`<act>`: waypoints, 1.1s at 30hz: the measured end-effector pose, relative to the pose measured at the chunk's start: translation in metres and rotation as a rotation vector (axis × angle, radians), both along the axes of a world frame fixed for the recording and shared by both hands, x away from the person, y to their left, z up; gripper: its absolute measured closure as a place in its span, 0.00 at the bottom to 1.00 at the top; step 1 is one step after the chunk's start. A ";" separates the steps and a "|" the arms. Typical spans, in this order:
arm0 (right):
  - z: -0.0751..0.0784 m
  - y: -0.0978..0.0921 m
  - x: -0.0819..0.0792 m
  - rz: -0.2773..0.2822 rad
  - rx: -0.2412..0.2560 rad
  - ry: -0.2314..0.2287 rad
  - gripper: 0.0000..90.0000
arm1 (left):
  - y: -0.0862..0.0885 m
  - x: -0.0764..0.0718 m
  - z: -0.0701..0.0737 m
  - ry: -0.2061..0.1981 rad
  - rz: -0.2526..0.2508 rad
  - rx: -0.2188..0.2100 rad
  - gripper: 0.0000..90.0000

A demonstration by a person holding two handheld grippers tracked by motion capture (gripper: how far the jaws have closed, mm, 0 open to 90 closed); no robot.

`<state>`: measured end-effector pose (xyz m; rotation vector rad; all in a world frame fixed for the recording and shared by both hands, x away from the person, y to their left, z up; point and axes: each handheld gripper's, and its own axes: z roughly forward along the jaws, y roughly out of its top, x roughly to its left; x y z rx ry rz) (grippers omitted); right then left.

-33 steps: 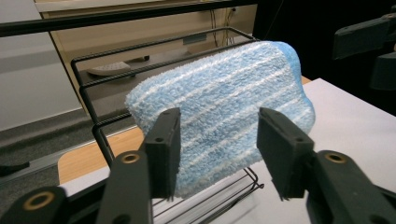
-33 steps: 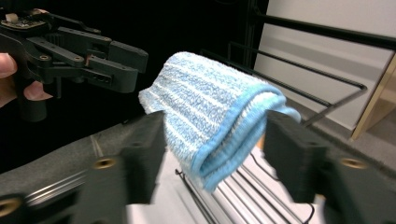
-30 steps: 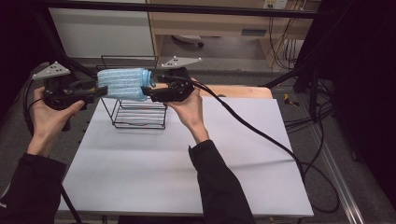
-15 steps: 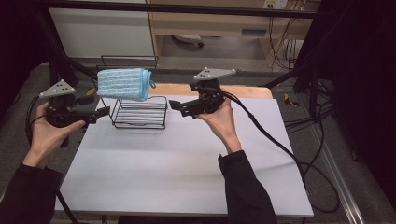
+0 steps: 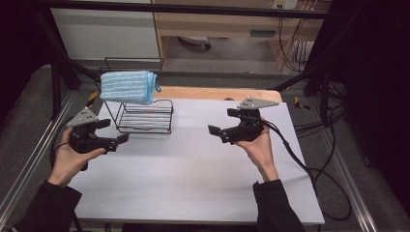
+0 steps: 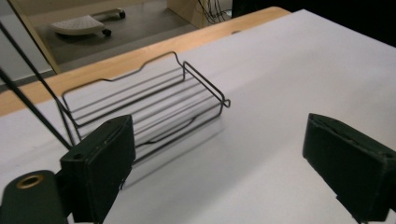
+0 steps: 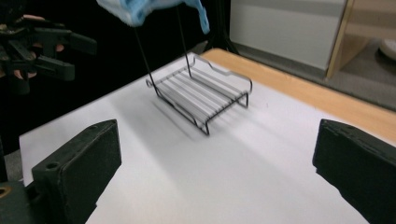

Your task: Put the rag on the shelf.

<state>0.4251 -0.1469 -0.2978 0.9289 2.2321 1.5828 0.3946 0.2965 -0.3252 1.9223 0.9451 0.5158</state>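
1. We have drawn both grippers back toward the near side since a second ago, when they met at the cloth on the rack.
2. Our left gripper now sits at the table's left edge, jaws spread and empty, near the rack but clear of it.
3. Our right gripper hangs right of centre, well apart from the rack, jaws wide and empty.
4. Between the two lies bare white tabletop; the near half is open as well.
5. The cloth stays folded over the rack's top bar, at the far left of the table, touched by neither gripper.
6. Beyond the rack runs the table's wooden far edge.
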 end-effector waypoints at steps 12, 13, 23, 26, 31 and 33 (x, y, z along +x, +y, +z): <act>-0.067 -0.053 -0.025 -0.045 -0.027 0.052 0.00 | -0.027 -0.005 -0.067 0.056 -0.036 -0.002 0.09; -0.071 -0.056 -0.026 -0.044 -0.030 0.060 0.00 | -0.029 -0.006 -0.073 0.058 -0.042 -0.003 0.09; -0.121 -0.097 -0.043 -0.049 -0.070 0.112 0.00 | -0.033 -0.012 -0.107 0.081 -0.081 0.058 0.09; -0.128 -0.106 -0.047 -0.048 -0.079 0.117 0.00 | -0.033 -0.013 -0.112 0.087 -0.085 0.058 0.09; -0.142 -0.117 -0.055 -0.067 -0.093 0.141 0.00 | -0.031 -0.014 -0.117 0.094 -0.089 0.063 0.09; -0.146 -0.119 -0.057 -0.080 -0.083 0.149 0.00 | -0.031 -0.015 -0.118 0.097 -0.088 0.063 0.09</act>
